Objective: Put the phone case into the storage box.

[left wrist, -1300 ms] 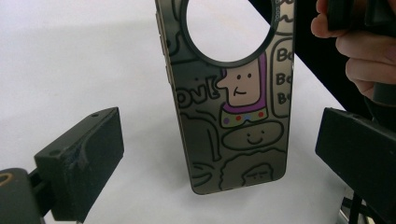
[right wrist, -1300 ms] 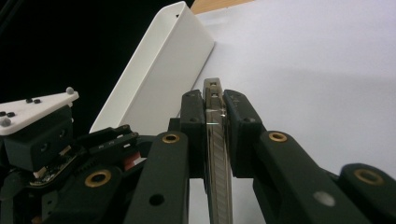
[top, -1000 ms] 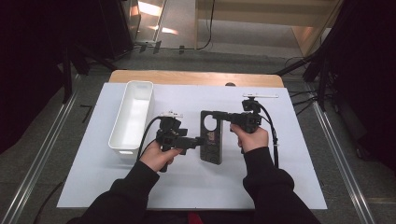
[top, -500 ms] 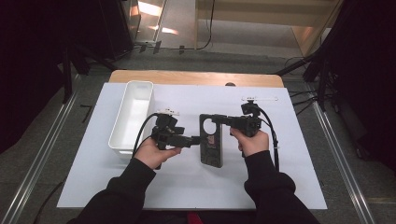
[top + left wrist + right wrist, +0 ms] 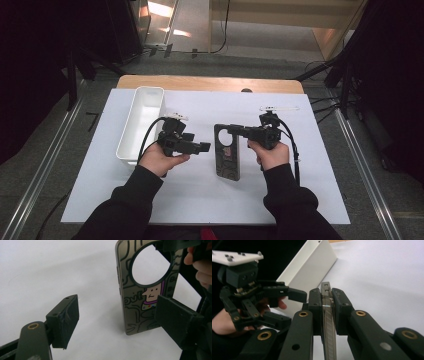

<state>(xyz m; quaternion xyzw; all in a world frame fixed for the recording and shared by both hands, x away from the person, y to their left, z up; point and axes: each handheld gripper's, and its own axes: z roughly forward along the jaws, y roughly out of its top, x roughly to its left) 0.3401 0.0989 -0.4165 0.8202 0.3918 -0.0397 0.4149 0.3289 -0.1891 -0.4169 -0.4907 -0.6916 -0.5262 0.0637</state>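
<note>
Since a second ago my left gripper [image 5: 204,147] has drawn a little away from the phone case [image 5: 227,157], and its jaws have just been closing a little, nothing between them; they stand fairly wide. My right gripper [image 5: 326,305] is clamped on the case's top edge beside the camera hole, the case lying mid-mat, well right of the white bin [image 5: 142,120]. The risk, as I judge it: a thin edge pinch may let the case pivot or slip if I lift, and a misjudged left approach could knock it askew.
</note>
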